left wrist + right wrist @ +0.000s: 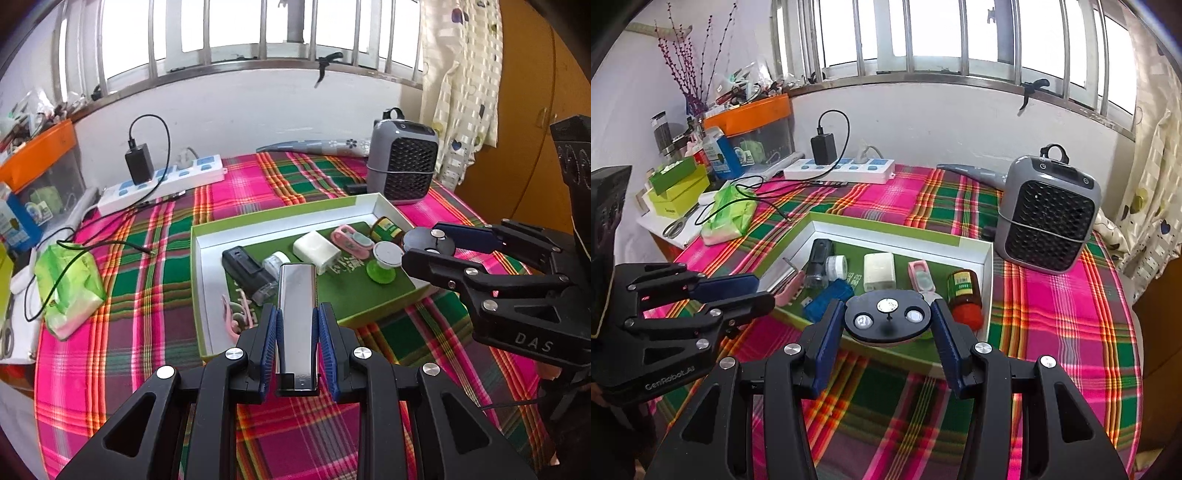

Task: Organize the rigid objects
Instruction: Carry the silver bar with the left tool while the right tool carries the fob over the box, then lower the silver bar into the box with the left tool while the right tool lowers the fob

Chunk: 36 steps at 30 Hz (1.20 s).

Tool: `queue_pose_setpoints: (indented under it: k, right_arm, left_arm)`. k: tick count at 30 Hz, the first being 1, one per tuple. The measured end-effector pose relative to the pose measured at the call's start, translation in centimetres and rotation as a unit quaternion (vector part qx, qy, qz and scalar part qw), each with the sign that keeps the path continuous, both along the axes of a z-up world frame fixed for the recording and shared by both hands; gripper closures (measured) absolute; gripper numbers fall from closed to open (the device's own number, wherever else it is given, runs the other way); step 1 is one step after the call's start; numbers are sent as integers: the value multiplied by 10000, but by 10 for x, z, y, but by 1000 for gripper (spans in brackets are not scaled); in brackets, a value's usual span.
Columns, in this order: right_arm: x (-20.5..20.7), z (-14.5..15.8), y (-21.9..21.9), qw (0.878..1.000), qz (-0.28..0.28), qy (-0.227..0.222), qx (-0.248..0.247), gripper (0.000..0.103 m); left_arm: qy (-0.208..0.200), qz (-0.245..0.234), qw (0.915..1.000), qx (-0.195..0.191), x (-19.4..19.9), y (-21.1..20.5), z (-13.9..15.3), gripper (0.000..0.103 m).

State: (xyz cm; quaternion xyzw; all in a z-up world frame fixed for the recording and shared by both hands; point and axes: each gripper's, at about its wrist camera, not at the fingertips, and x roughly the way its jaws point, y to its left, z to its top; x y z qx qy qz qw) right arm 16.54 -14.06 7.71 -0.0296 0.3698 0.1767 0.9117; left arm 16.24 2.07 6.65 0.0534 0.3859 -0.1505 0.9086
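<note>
My left gripper (298, 310) is shut on a shiny silver bar (297, 295) with a black end, held above the near edge of the green box (280, 218). My right gripper (886, 308) is shut on a black round disc (888, 319) with three silver spots, over the box's (886, 242) front wall. In the left wrist view the disc (428, 240) hangs at the box's right side. Inside the box lie a black device (251, 273), a small white jar (275, 260), a white charger cube (317, 249), a pink case (351, 238), a brown jar (964, 291) and a pink clip (236, 317).
A grey fan heater (1047, 218) stands behind the box at the right. A white power strip (162, 181) with a black plug lies at the back. A green tissue pack (70, 291) and loose cable lie left. Scissors (677, 225) and boxes crowd the left shelf.
</note>
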Motion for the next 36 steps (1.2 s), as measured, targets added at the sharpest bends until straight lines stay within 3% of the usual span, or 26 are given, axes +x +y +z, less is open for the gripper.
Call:
queue_pose_setpoints:
  k: [23,36]
  right_arm:
    - [38,-31,13,9988,175,450,42,54]
    - [44,-37,19,9985,236,489,-15,54]
  left_arm:
    - [284,245,9993,-34,34,13,-23,81]
    - [336,223,9992,8,41,9,-29,81]
